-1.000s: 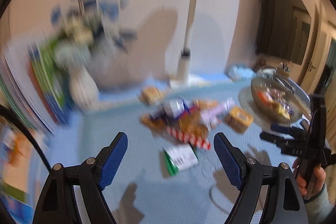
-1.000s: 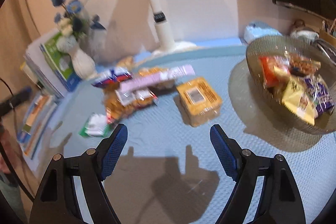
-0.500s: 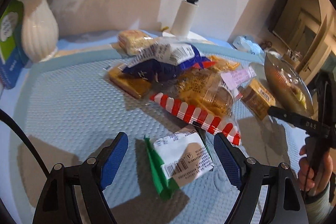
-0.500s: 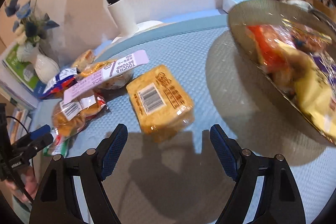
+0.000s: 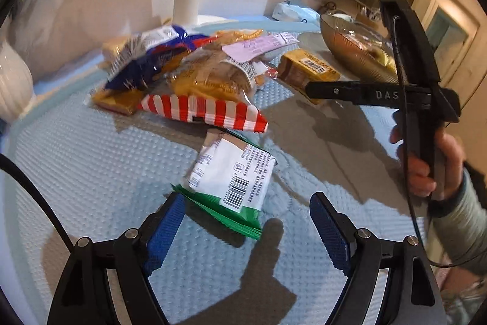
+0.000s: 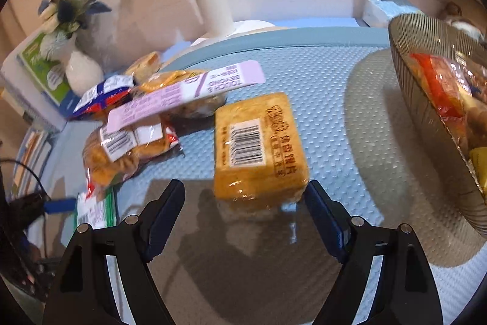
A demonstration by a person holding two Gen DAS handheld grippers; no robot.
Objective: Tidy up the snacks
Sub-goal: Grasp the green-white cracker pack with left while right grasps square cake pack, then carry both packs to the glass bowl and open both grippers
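- The green-and-white packet (image 5: 229, 183) lies flat on the blue mat (image 5: 91, 172), just ahead of the left gripper (image 5: 249, 229), its near green edge reaching in between the two fingers.
- Left gripper: jaws spread wide, pads clear of the packet, holding nothing.
- The yellow biscuit pack (image 6: 258, 148) (barcode up) lies just ahead of the right gripper (image 6: 245, 210), left of the glass bowl (image 6: 426, 124).
- Right gripper: jaws spread wide and empty; whether the right pad touches the pack's corner I cannot tell.
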